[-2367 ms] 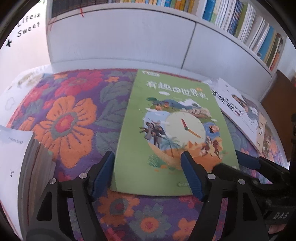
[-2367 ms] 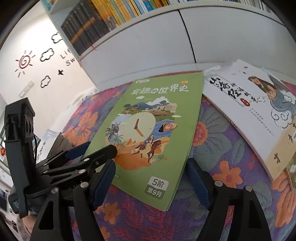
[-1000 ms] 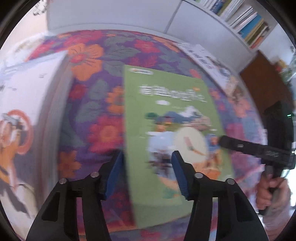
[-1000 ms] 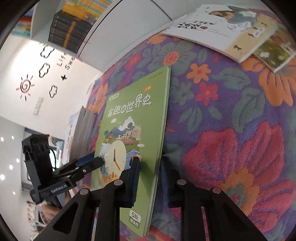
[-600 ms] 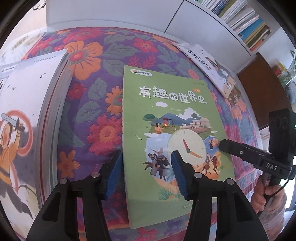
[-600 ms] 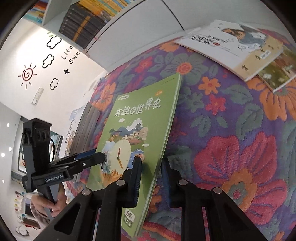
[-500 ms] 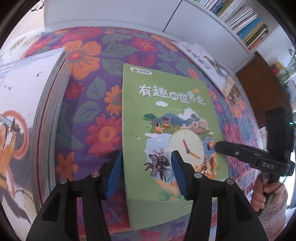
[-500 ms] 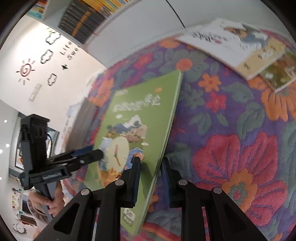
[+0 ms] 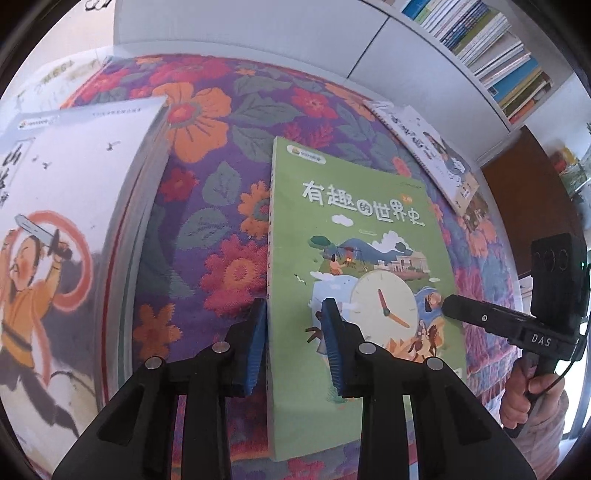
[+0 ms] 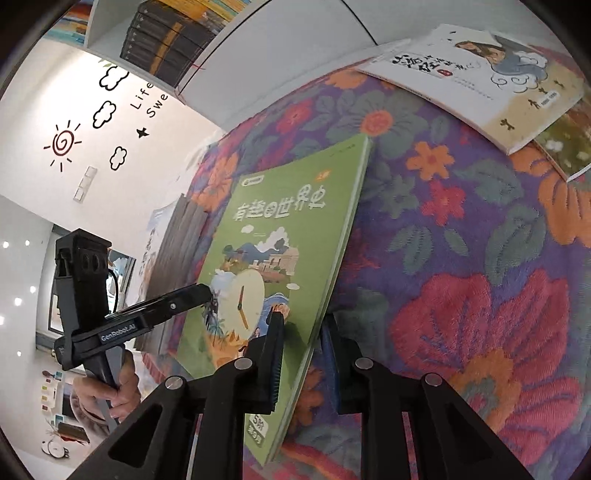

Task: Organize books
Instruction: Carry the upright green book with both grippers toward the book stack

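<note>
A green book with a clock on its cover is held above the floral cloth. My left gripper is shut on the book's left, spine edge. My right gripper is shut on its right edge; the book shows tilted in the right wrist view. A stack of books with a white cover showing a sword figure lies to the left. The stack's dark side shows in the right wrist view.
A white book lies at the far right of the cloth, with another small book beside it. White cabinets and bookshelves stand behind. A brown cabinet stands at the right.
Both grippers closed on the green book's opposite edges and lifted it off the cloth. The view now looks down from higher, with the stack at the left closer.
</note>
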{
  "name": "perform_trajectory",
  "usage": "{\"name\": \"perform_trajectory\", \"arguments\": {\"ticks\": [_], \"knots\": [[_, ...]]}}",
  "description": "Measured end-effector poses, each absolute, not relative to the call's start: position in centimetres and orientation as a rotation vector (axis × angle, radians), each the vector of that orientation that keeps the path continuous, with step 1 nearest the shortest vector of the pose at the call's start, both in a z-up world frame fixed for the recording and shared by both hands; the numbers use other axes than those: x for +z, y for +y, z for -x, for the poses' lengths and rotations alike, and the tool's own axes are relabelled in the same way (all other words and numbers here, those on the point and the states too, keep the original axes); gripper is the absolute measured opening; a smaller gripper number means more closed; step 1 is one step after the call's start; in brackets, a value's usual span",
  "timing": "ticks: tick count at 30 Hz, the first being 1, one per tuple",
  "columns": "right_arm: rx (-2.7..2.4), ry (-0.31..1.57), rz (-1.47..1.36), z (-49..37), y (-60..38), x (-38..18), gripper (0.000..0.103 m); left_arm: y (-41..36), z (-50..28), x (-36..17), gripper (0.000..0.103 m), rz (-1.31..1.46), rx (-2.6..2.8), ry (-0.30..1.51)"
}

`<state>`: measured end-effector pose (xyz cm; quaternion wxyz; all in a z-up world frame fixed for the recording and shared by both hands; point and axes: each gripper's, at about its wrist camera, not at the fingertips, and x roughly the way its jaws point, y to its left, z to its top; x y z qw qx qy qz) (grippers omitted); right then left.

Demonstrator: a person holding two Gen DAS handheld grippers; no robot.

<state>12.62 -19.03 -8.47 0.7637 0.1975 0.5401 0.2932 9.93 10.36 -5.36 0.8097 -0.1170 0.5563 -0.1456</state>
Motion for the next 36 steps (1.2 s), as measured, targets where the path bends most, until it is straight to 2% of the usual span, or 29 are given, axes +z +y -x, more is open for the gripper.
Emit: {"name": "perform_trajectory", "arguments": {"ticks": [18,36], "knots": [[0.662,1.051,-0.337,-9.6,-19.6,-3.0,0.021,9.8,-8.1,-0.4,0.027,0.238,-0.374,1.124],[0.744,0.978,-0.236,-9.0,-13.1,2.2,0.022,16.5,-7.1,4.5,0.027,0.284,-0.308,1.032]]}}
